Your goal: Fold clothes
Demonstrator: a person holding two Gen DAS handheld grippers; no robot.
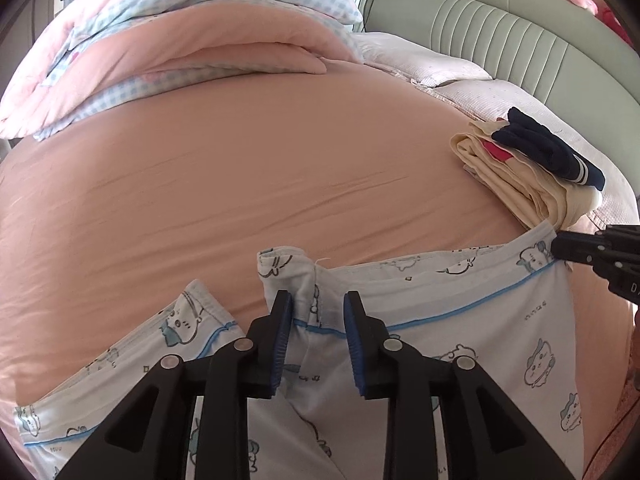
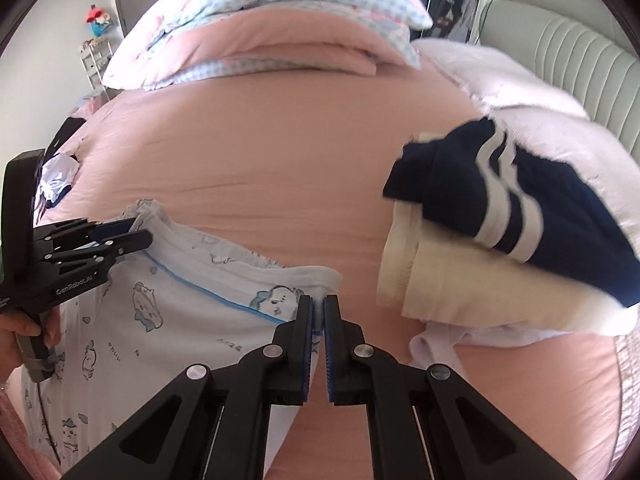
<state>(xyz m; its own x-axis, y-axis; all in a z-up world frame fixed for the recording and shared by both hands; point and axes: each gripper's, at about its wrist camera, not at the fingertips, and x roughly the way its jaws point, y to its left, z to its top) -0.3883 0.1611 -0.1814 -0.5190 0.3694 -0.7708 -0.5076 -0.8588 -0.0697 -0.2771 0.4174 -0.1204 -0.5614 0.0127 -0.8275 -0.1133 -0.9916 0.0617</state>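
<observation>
A white garment (image 1: pixel 460 320) printed with cartoon animals and edged in blue piping lies on the pink bed sheet (image 1: pixel 240 180), near me. My left gripper (image 1: pixel 318 312) stands over its top hem with its jaws apart. A bunched fold of the hem sits between the pads, and the right pad is clear of it. In the right wrist view my right gripper (image 2: pixel 319 312) is shut on the far right corner of the same garment (image 2: pixel 180 320). That view also has the left gripper (image 2: pixel 132 236) at the hem's other end, held by a hand (image 2: pixel 20 336).
A folded cream garment (image 2: pixel 460 280) with a navy white-striped piece (image 2: pixel 520 200) on top lies just right of the right gripper. A folded pink and blue-check quilt (image 1: pixel 200 40) lies at the back, with a grey padded headboard (image 1: pixel 520 32) on the right. Another garment (image 2: pixel 56 176) lies far left.
</observation>
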